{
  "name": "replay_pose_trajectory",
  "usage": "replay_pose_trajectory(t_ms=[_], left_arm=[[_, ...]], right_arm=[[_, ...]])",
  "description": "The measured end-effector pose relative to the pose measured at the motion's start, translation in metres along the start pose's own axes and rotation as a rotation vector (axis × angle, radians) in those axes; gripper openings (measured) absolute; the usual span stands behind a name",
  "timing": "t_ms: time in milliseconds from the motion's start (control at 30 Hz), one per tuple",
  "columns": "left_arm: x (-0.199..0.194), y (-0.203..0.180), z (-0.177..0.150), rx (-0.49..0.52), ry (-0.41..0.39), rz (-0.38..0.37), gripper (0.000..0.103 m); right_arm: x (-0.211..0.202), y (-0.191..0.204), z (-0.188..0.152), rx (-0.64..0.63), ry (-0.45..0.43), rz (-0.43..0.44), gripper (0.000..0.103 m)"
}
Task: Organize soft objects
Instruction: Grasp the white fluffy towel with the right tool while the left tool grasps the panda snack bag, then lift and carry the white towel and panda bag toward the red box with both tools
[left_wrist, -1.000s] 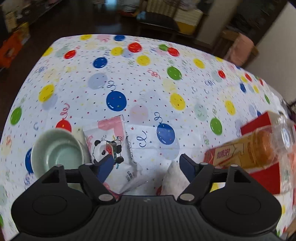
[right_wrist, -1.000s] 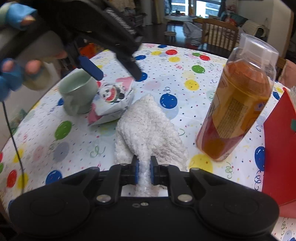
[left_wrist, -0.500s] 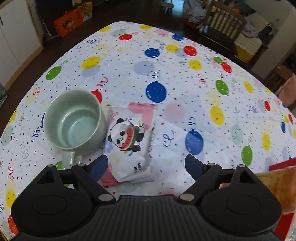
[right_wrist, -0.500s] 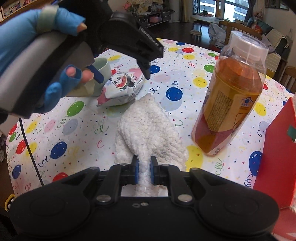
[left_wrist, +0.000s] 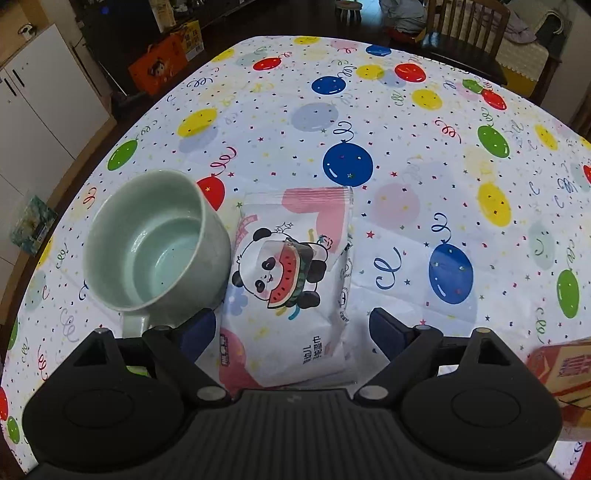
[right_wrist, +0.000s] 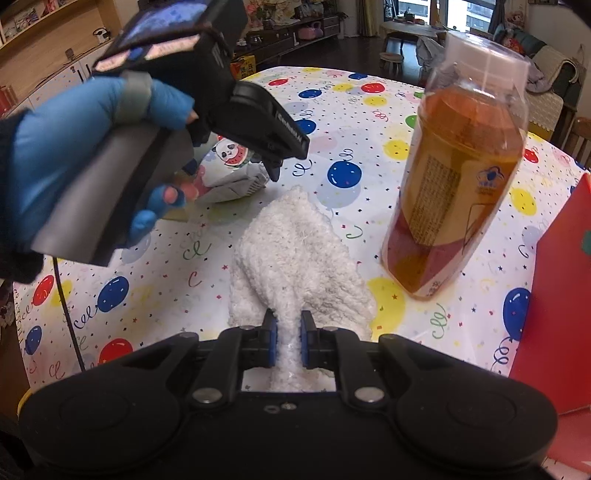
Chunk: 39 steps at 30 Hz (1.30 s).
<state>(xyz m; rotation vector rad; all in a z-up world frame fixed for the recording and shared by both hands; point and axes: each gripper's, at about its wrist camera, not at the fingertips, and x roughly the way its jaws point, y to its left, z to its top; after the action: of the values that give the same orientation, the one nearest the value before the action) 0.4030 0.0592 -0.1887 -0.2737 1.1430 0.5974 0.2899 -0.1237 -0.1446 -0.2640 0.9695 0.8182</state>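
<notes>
Straddling the panda-print tissue pack (left_wrist: 291, 291) with our left tool (left_wrist: 291, 328), jaws wide and touching nothing, we judge it light, squashy and slick in its film wrapper; it lies flat on the worktop (left_wrist: 406, 147) against the green mug (left_wrist: 155, 243), so we would pinch across its long sides. Our right tool (right_wrist: 288, 341) is clamped on the fluffy white cloth (right_wrist: 295, 251), limp and sure to droop.
</notes>
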Motion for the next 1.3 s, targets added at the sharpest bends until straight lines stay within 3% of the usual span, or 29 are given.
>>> replay_pose_trajectory(t_ms=[333,433,633,900,1300], left_arm=[[0.013,-0.001,0.001,-0.003,0.005,0.001,0.09],[0.01,0.0,-0.001,0.01,-0.005,0.021,0.077],[0.005,0.007,-0.004,-0.007,0.003,-0.016,0.069],[-0.012,0.015,-0.019,0.013,-0.031,-0.065,0.056],[-0.072,0.026,-0.053,0.065,-0.144,-0.127,0.054]], right_arm=[[0.001,-0.003,-0.002,0.031,0.004,-0.017,0.011],[0.0,-0.004,-0.003,0.038,-0.003,-0.019,0.011],[-0.009,-0.006,-0.004,0.052,-0.025,-0.018,0.011],[-0.033,-0.01,-0.008,0.068,-0.078,-0.025,0.011],[-0.092,-0.021,-0.023,0.075,-0.173,0.001,0.011]])
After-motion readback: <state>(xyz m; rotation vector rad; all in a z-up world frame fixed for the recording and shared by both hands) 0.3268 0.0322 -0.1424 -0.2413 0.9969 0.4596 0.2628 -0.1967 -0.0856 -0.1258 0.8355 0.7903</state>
